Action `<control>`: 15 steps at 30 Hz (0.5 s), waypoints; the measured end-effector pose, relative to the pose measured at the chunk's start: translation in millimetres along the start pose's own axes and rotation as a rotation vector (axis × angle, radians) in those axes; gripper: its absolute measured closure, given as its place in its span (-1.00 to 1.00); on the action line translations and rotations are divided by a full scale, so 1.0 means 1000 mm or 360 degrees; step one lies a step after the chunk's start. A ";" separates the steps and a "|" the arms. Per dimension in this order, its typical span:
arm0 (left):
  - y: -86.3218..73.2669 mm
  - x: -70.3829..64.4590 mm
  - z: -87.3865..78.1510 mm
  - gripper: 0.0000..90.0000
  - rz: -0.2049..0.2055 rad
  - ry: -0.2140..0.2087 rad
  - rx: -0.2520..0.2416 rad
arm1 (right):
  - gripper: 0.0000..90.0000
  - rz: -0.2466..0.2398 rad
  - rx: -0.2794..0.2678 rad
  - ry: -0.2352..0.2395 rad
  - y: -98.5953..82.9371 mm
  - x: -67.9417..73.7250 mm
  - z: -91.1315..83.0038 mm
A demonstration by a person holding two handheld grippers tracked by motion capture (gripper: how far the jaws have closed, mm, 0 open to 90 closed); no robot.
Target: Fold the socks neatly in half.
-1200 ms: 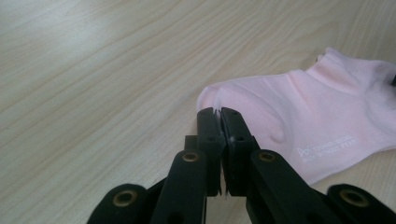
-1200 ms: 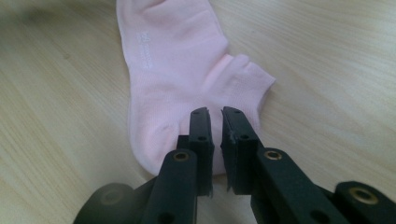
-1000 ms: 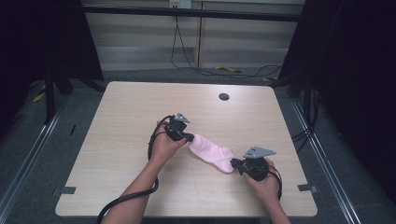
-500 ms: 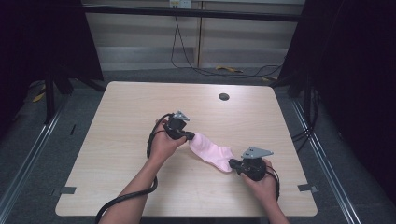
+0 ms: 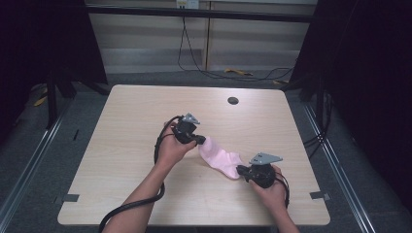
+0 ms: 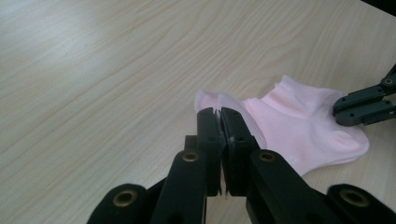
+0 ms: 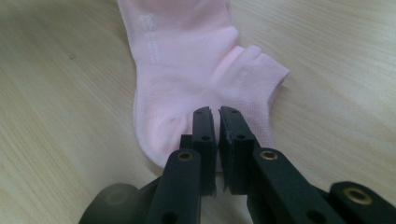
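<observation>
A pink ankle sock (image 5: 221,158) lies flat on the light wooden table (image 5: 131,121), a little right of centre. My left gripper (image 5: 200,141) is shut on the sock's upper-left end. In the left gripper view the jaws (image 6: 219,113) are closed with the sock's (image 6: 299,126) edge pinched between them, and the other gripper (image 6: 364,105) grips its far side. My right gripper (image 5: 240,171) is shut on the lower-right end. In the right gripper view the gripper (image 7: 218,112) is shut on the sock (image 7: 187,65) near the heel, beside the ribbed cuff.
A dark round grommet hole (image 5: 232,100) sits near the table's far edge. A thick black cable (image 5: 131,208) trails from the left gripper off the front edge. Grey tape marks (image 5: 70,198) lie at the front corners. Bare wood surrounds the sock.
</observation>
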State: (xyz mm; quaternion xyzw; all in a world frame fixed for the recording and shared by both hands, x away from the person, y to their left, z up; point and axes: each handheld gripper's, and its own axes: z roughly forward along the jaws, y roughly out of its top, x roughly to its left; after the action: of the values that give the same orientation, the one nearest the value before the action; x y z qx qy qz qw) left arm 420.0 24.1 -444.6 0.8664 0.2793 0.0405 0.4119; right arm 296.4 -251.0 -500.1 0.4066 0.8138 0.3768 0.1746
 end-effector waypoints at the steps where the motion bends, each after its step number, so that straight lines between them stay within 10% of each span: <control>1: 0.001 -0.001 0.000 0.95 0.0013 0.0003 0.0009 | 0.90 -0.0001 0.0000 0.0000 0.000 0.001 0.000; 15: 0.003 -0.001 -0.006 0.95 0.0030 -0.0002 0.0003 | 0.91 -0.0032 0.0001 0.0026 0.003 0.007 0.004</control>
State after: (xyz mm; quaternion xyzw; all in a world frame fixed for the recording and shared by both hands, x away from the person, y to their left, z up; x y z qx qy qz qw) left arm 418.9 26.2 -438.0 0.8694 0.2709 0.0438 0.4109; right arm 296.2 -242.8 -500.4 0.3953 0.8193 0.3782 0.1716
